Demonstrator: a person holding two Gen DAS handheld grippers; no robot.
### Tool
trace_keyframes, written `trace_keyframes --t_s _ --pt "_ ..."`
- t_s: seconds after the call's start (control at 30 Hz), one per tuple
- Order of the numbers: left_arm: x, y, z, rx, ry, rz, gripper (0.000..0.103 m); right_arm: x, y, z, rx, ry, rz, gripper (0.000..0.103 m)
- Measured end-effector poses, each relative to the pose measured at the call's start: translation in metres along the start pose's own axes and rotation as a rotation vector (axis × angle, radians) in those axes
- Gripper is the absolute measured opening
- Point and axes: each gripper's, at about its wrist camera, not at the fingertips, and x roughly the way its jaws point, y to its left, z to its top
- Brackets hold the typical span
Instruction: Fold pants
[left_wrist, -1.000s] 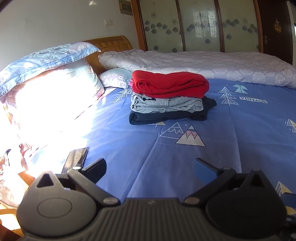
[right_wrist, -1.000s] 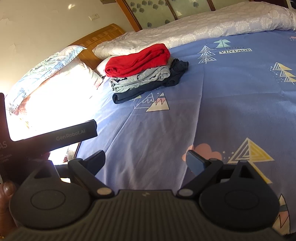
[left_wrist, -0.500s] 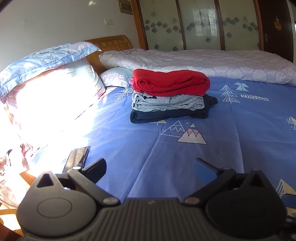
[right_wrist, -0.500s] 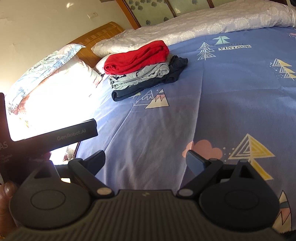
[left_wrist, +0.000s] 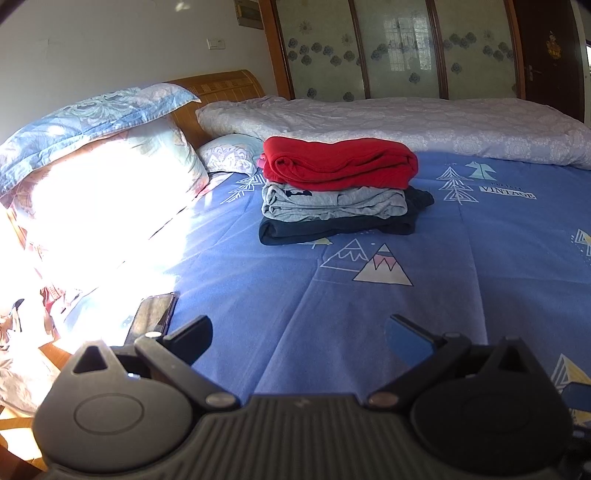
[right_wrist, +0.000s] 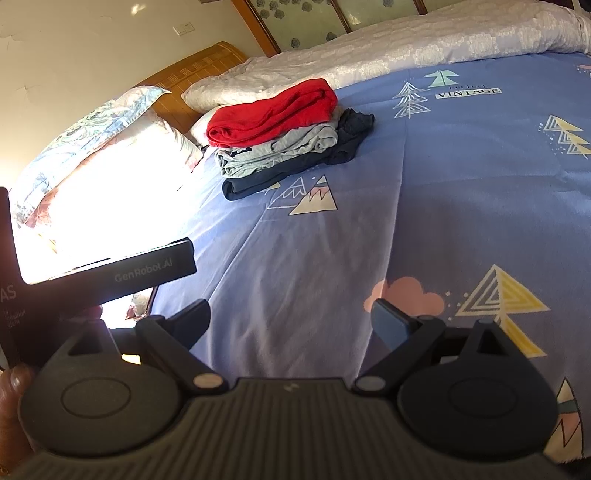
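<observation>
Three folded garments sit stacked on the blue sheet (left_wrist: 258, 295) near the pillows (left_wrist: 110, 147): red pants (left_wrist: 338, 162) on top, grey pants (left_wrist: 332, 203) under them, dark pants (left_wrist: 332, 229) at the bottom. Left gripper (left_wrist: 299, 336) and right gripper (right_wrist: 291, 319) both spread, empty, well apart from the stack. Phone (left_wrist: 151, 321) lies at the bed's sunlit edge.

three folded garments sit in one stack on the blue printed bed sheet (left_wrist: 369, 332): red pants (left_wrist: 338, 168) on top, a grey pair (left_wrist: 332, 203) in the middle, a dark navy pair (left_wrist: 332, 230) underneath, its edge sticking out at the right.
</observation>
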Motion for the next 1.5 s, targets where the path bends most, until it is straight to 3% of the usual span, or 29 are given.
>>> trace_keyframes --t_s 1.5 --pt "0.0062 -0.0022 -0.0060 0.033 0.007 0.037 0.103 0.0043 0.0001 -0.0010 0.018 0.014 -0.004 0.095"
